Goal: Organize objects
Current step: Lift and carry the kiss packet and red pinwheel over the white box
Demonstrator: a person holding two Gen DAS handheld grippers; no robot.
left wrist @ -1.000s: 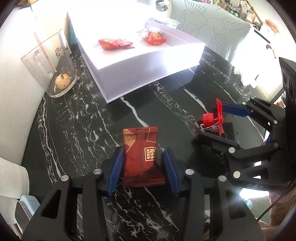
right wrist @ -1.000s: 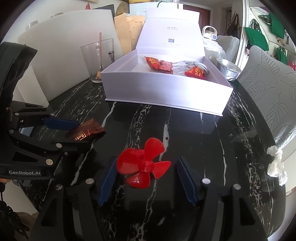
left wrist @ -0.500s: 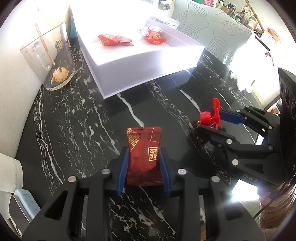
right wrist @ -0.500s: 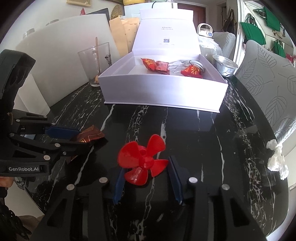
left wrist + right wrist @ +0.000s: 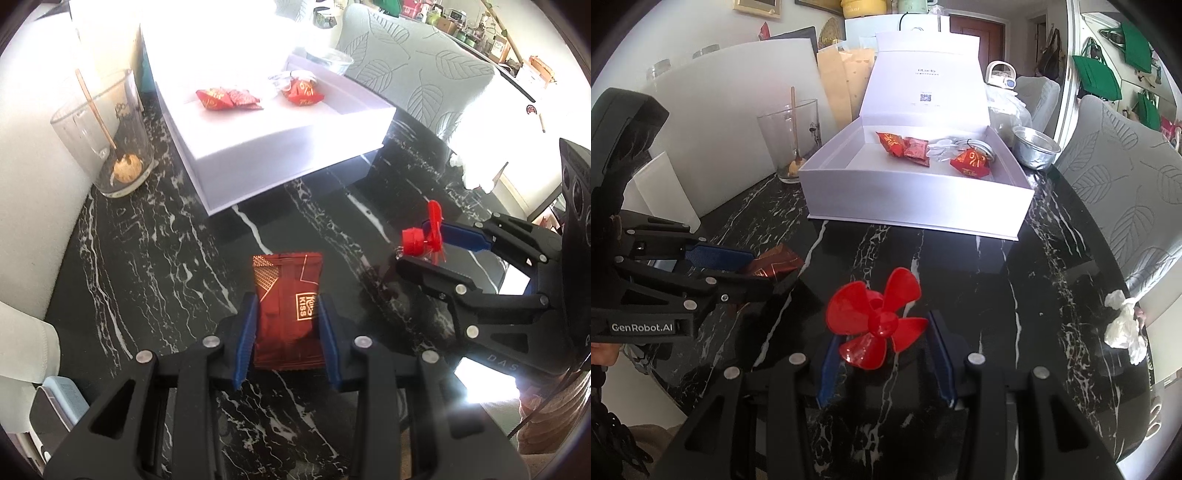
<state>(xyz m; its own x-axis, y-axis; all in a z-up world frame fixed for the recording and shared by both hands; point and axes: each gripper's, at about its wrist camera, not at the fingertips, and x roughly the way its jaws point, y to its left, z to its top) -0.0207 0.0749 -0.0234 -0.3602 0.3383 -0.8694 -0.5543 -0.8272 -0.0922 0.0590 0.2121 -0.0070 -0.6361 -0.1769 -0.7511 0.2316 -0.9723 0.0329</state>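
Note:
My left gripper (image 5: 287,325) is shut on a dark red snack packet (image 5: 286,295) printed "KISS", its blue pads pressing both long sides, just above the black marble table (image 5: 147,251). My right gripper (image 5: 882,347) is shut on a red plastic propeller (image 5: 875,317), whose blades stand up between the pads. From the left wrist view the right gripper (image 5: 424,251) holds the propeller (image 5: 424,232) to the right. The right wrist view shows the left gripper (image 5: 764,273) with the packet (image 5: 775,264) at the left. An open white box (image 5: 916,199) with red wrapped sweets (image 5: 905,146) lies ahead.
A glass tumbler (image 5: 107,140) with a wooden stick and a brown ball stands left of the box. A metal bowl (image 5: 1036,147) sits right of it. Crumpled white tissue (image 5: 1123,325) lies near the table's right edge. A leaf-patterned chair (image 5: 1126,192) stands beyond.
Both grippers closed from wide open onto their objects, the left on the packet and the right on the propeller. Both have since lifted slightly off the table.

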